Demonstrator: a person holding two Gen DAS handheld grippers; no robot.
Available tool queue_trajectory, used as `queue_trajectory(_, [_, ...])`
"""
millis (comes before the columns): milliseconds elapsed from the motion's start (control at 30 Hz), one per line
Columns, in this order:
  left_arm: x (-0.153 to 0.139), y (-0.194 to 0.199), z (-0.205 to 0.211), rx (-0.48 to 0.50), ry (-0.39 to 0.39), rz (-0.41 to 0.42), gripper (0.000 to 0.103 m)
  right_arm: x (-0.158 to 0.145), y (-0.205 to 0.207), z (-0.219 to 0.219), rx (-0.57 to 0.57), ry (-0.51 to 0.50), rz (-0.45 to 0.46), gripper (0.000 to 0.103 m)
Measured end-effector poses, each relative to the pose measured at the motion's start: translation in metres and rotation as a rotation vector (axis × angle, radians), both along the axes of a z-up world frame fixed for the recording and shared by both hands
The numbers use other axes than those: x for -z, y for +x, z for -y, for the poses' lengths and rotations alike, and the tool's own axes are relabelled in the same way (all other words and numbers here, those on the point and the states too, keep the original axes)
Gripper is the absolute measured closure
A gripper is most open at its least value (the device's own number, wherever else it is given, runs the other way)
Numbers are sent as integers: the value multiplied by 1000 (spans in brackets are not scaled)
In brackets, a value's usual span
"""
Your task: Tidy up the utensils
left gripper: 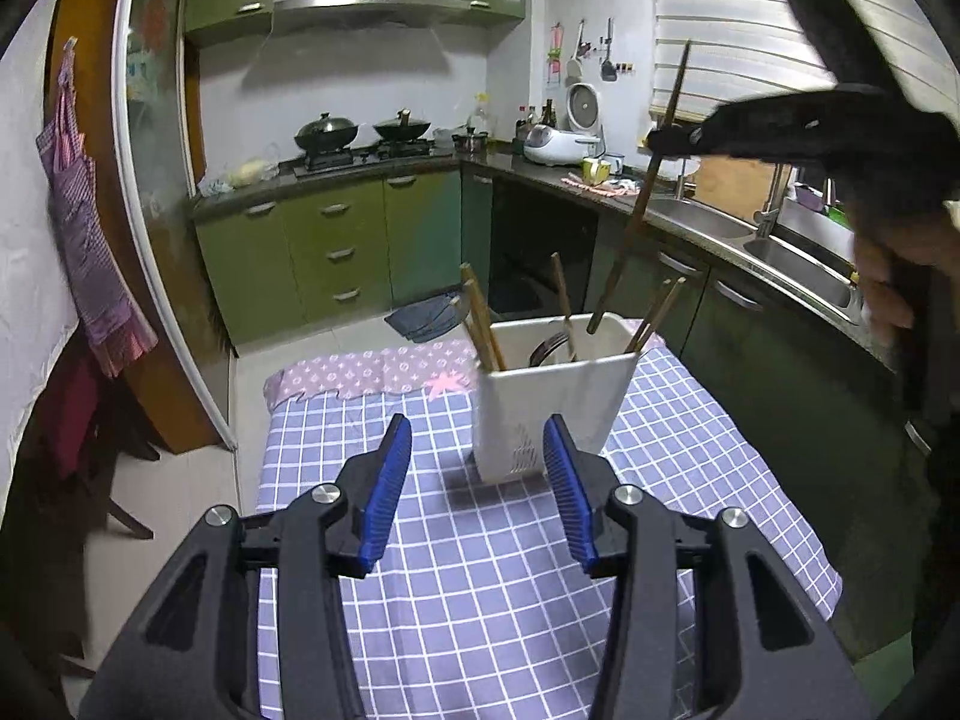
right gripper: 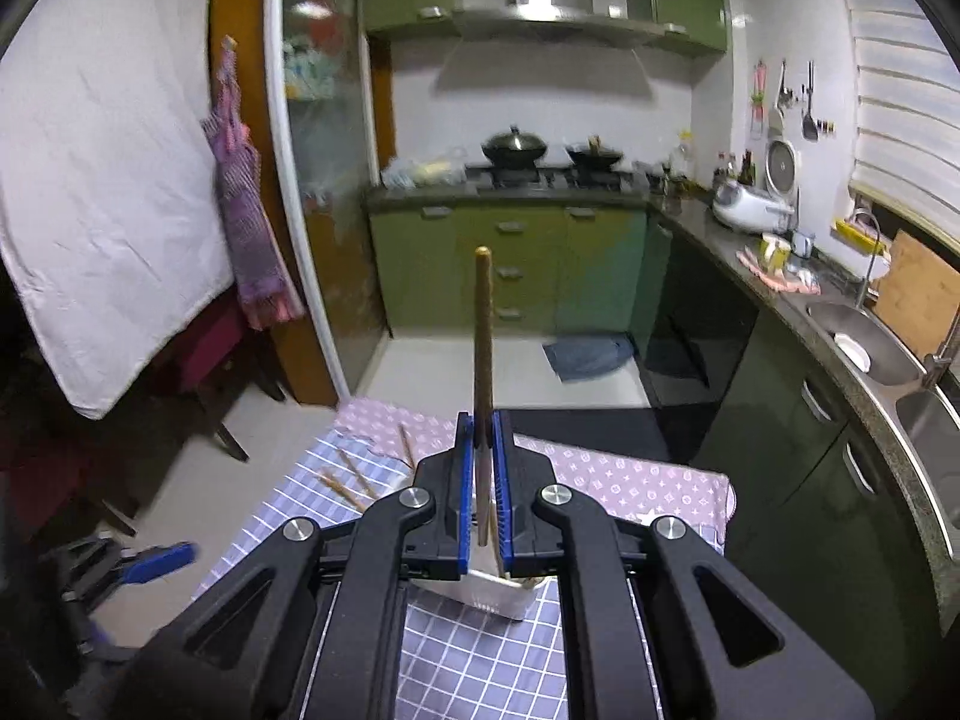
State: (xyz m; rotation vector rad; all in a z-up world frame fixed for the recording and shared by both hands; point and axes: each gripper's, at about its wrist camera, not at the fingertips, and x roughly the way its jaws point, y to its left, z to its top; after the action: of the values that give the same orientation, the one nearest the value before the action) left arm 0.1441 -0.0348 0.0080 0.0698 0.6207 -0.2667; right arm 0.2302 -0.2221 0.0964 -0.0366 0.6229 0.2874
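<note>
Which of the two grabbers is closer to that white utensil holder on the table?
Right. The right gripper hovers just above the white holder, dangling a chopstick over it; the left gripper sits open, short of it.

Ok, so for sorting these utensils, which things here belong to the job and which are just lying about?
Part of the job:
- white utensil holder
- chopstick clamped in the right hand-held gripper
- chopsticks standing in the holder
- left hand-held gripper, open and empty

Just lying about:
- woks
- rice cooker
- yellow mug
- apron
</note>
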Motion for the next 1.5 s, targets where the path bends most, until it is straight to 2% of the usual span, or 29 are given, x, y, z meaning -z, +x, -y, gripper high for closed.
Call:
queue_trajectory(133, [7,3,-12,-14,-19,-30,59,27,25,-5,41,-30,-48,96])
queue_trajectory(267, [14,-1,-20,-23,-33,-37,58,58,32,-8,44,-44,-96,96])
queue_trajectory(367, [16,-8,-21,-29,-43,-25,51,80,32,-14,33,-64,-125,95])
queue_trajectory(433, [19,-12,-17,-25,-43,-23,51,89,30,-16,34,-69,-130,87])
queue_trajectory(500, [20,-18,-15,-21,-32,-19,51,89,16,-14,35,-53,-109,86])
queue_trajectory(567, [21,-24,-14,-29,-24,-6,51,79,-9,-11,27,-23,-47,84])
queue_trajectory(633, [21,-29,-13,-36,-24,1,47,70,-46,-5,25,-8,29,75])
queue_trajectory(667, [21,-30,-13,-40,-31,2,45,67,-65,0,25,-2,58,65])
queue_trajectory(700, [22,-35,-15,-47,-50,5,41,68,-84,4,29,7,83,61])
queue_trajectory(833, [31,-52,-13,-64,-51,27,36,90,-157,25,69,32,132,56])
queue_trajectory(900, [36,-61,-8,-78,-37,40,31,103,-183,34,101,38,141,42])
queue_trajectory(933, [37,-67,-7,-82,-37,44,28,111,-198,39,118,48,146,38])
queue_trajectory(1000, [43,-81,-2,-83,-34,51,23,123,-223,46,143,72,165,17])
queue_trajectory(1067, [47,-93,1,-83,-31,52,21,130,-246,52,156,91,194,6])
queue_trajectory(1267, [44,-142,-4,-87,-79,50,17,130,-314,52,171,70,268,5])
queue_trajectory(1367, [35,-163,-7,-97,-58,81,15,122,-336,52,168,102,290,5])
queue_trajectory(1500, [22,-184,-12,-104,-51,121,13,111,-360,47,176,88,318,5])
